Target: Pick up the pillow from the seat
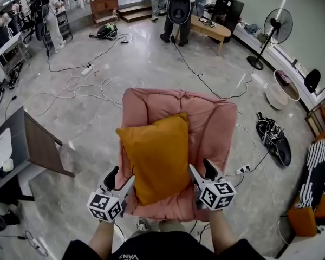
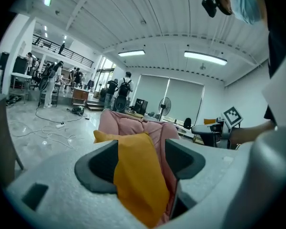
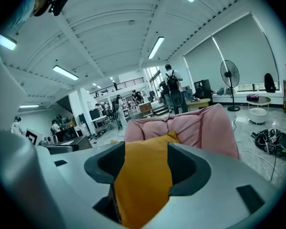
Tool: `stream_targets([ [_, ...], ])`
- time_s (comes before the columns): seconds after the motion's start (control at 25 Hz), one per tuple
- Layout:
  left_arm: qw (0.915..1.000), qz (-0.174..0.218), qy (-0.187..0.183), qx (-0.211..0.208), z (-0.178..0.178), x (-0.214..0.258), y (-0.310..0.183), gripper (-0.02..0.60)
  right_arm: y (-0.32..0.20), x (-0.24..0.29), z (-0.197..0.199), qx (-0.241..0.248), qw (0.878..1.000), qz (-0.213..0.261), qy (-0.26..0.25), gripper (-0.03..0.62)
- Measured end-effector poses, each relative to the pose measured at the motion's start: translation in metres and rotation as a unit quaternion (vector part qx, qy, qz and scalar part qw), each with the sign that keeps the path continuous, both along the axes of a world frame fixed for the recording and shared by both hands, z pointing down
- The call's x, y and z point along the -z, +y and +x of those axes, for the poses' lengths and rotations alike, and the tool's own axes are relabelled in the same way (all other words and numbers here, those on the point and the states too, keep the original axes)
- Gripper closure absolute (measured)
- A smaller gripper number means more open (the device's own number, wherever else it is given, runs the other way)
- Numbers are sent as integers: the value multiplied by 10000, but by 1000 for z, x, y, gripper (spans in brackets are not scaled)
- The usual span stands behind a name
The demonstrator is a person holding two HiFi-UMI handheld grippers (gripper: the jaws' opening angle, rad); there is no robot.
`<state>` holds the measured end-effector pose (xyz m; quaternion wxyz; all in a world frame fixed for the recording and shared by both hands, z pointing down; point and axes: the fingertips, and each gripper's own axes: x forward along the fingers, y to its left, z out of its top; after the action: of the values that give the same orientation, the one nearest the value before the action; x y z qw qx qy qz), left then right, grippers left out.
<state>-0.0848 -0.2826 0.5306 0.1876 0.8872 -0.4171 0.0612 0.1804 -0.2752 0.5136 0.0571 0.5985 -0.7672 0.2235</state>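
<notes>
The orange pillow (image 1: 157, 156) is propped on the pink seat (image 1: 219, 121) with its lower corners between the wide-apart, not yet closed jaws of the left claw (image 1: 122, 177) and right claw (image 1: 201, 170), so both should be pushed deeper and closed together before lifting is attempted.

**Q:** Classify the location.

**A:** Large open-plan lab or workshop hall. Not a home.

**Q:** State the supporting evidence.

**A:** Loose cables (image 1: 70, 85) and a power strip (image 1: 87, 69) lie across the polished floor (image 1: 151, 64). A pedestal fan (image 1: 275, 28) stands by the wall. Several people (image 1: 179, 10) stand near a work table (image 1: 214, 28). A railed mezzanine (image 2: 62, 51) overlooks the hall. Long strip lights (image 2: 205, 57) hang from a high ribbed ceiling (image 2: 148, 18).
</notes>
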Motion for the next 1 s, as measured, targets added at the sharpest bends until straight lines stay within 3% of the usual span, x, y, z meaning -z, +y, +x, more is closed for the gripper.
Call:
stream_targets([
  [0.48,9960,-645,-92,615,22,-68,-58,270,-101,-79,40,465,9963,-577,428,329],
  [1.0,9860,-1243,-166,1100,23,-129,-84,255,-180,-164,51,901,9892,-1086,402,329],
])
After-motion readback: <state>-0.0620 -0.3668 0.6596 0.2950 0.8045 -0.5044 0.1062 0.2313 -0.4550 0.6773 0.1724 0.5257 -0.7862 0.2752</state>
